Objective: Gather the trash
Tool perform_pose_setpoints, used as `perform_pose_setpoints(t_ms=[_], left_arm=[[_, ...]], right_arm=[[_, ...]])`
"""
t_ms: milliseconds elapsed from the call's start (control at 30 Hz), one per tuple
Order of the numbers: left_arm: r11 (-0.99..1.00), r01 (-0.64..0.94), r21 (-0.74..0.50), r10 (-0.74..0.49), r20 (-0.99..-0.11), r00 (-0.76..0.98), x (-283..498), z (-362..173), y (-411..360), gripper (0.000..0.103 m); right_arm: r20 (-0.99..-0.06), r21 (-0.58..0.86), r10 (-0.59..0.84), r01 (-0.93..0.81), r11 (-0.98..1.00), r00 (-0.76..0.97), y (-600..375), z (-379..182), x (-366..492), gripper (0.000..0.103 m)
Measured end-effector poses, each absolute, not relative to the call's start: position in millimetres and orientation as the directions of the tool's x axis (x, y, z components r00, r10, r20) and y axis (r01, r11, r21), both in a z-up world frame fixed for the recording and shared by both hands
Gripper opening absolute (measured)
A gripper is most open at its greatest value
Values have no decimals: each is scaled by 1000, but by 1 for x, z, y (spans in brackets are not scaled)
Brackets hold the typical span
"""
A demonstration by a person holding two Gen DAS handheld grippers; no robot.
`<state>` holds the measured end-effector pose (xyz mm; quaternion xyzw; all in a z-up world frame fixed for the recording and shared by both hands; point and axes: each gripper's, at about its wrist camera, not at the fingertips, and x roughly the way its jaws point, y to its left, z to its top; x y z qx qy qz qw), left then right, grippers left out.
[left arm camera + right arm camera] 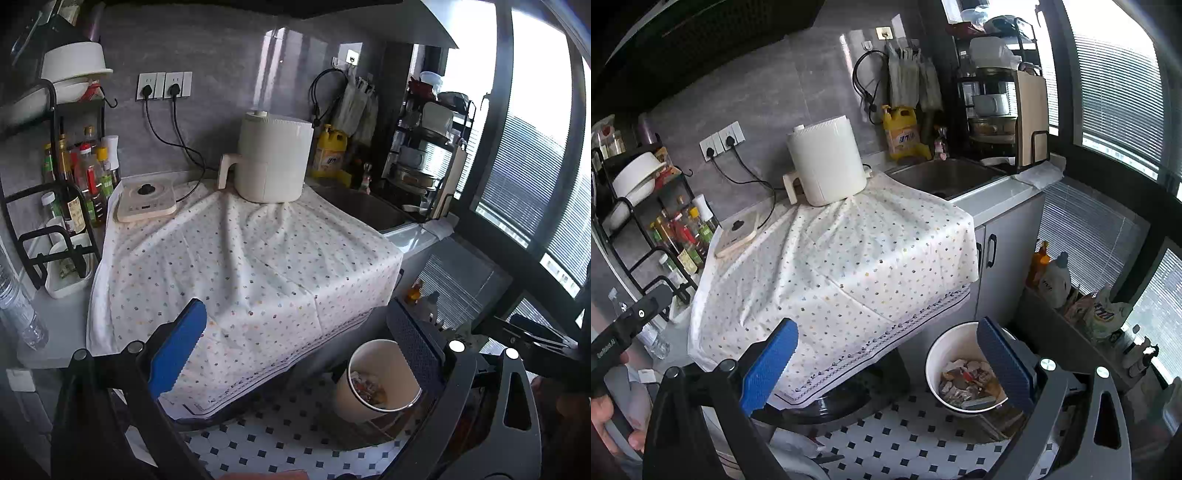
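Cloth, one white sheet with small coloured dots (834,258), drapes the surface and hides whatever lies beneath. One cream cylindrical appliance (825,166) stands at its back edge. One white round bin (936,354) sits on the tiled floor below, holding crumpled trash scraps (964,380), too jumbled to count. Left gripper (295,347) and right gripper (890,354) both hover with jaws apart, empty.

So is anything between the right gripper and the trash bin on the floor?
Nothing visible. The right gripper is open and empty, and the white trash bin stands on the tiled floor just below and right of it, its top open. The dotted cloth hangs to the bin's left, not over it.
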<state>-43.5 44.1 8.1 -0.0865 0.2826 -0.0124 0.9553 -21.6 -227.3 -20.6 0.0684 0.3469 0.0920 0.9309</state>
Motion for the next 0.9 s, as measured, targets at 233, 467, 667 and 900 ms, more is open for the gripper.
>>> perform_pose_setpoints(t_ms=[233, 467, 667, 900], left_arm=[[984, -27, -176, -75, -547, 834, -41, 5, 43, 97], [984, -27, -174, -74, -547, 834, -41, 4, 41, 97], [985, -10, -171, -88, -555, 827, -38, -3, 45, 97], [988, -4, -151, -79, -543, 836, -34, -2, 48, 97]], right_arm=[[-634, 195, 219, -121, 973, 741, -228, -23, -22, 95], [-637, 200, 219, -116, 973, 739, -227, -24, -22, 95], [-640, 200, 209, -102, 974, 739, -225, -27, -24, 95], [-648, 199, 186, -72, 977, 739, -222, -28, -26, 95]])
